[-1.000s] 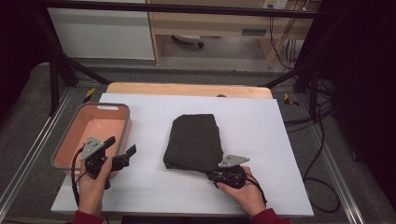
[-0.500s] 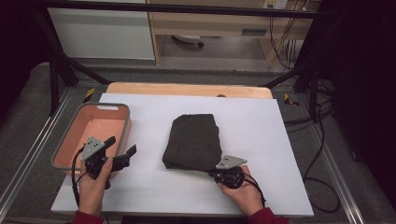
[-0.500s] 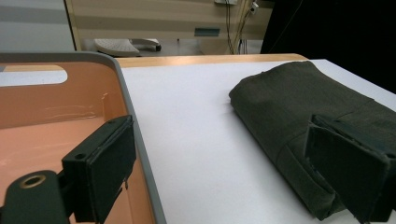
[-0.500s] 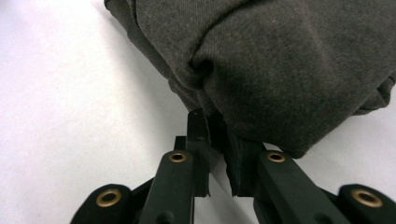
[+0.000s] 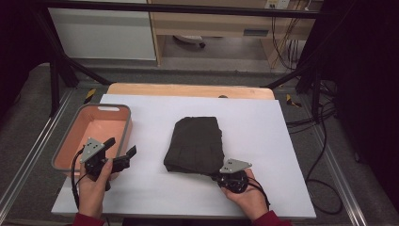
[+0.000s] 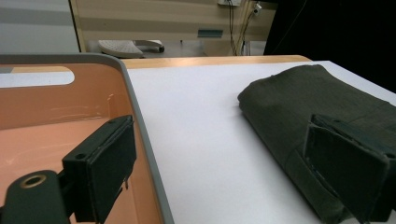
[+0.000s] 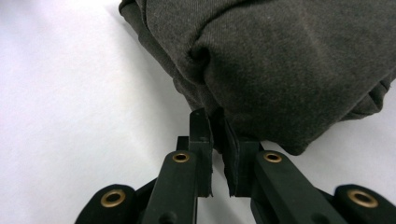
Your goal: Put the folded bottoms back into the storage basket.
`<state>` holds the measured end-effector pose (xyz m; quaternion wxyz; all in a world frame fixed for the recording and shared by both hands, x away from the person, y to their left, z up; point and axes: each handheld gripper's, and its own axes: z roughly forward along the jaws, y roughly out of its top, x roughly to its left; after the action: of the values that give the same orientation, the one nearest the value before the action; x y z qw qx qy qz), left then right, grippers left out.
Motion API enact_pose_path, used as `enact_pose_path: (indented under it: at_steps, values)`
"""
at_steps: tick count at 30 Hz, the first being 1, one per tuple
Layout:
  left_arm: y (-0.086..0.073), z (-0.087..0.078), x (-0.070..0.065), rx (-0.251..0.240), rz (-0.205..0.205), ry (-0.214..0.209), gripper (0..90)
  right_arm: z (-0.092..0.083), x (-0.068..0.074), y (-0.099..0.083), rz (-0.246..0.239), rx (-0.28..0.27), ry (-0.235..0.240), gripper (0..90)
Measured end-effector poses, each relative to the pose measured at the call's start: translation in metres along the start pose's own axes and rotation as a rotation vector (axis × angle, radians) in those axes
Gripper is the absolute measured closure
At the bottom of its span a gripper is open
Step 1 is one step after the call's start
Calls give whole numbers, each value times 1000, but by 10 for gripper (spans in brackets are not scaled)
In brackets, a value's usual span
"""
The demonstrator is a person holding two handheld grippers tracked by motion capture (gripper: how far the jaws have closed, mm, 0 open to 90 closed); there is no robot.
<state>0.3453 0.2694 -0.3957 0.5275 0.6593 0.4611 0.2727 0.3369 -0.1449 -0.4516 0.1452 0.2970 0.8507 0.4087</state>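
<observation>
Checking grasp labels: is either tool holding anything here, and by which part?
The right tool is shut on the near edge of the folded dark cloth. The left tool is open beside the pink bin, holding nothing.

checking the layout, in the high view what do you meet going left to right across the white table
pink tray → left hand-held gripper, jaws open → folded dark cloth → right hand-held gripper, shut on the cloth's near corner
</observation>
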Motion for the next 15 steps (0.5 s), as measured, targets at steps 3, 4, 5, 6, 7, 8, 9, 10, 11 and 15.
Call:
enact_pose_path:
  at_steps: [3,4,5,6,7,8,9,10,11,15]
  values:
    - [0,-1,1,-1,0,4,95,-6,3,-3,-2,4,4,829]
    - [0,-1,1,-1,0,4,95,-6,3,-3,-2,4,4,829]
    - [0,-1,1,-1,0,6,95,-10,6,-5,-1,12,11,829]
    - [0,-1,1,-2,1,8,96,-13,7,-7,6,15,16,828]
    - [0,-1,1,-2,1,9,95,-15,7,-8,6,19,17,828]
    - [0,-1,1,0,3,11,95,-15,7,-8,6,19,17,828]
    - [0,-1,1,0,5,14,96,-19,8,-10,13,26,26,828]
    - [0,-1,1,-2,6,17,96,-19,8,-10,13,26,26,828]
    - [0,-2,1,-2,7,19,96,-24,10,-13,14,29,32,828]
    - [0,-1,2,2,7,21,95,-28,14,-20,27,44,39,820]
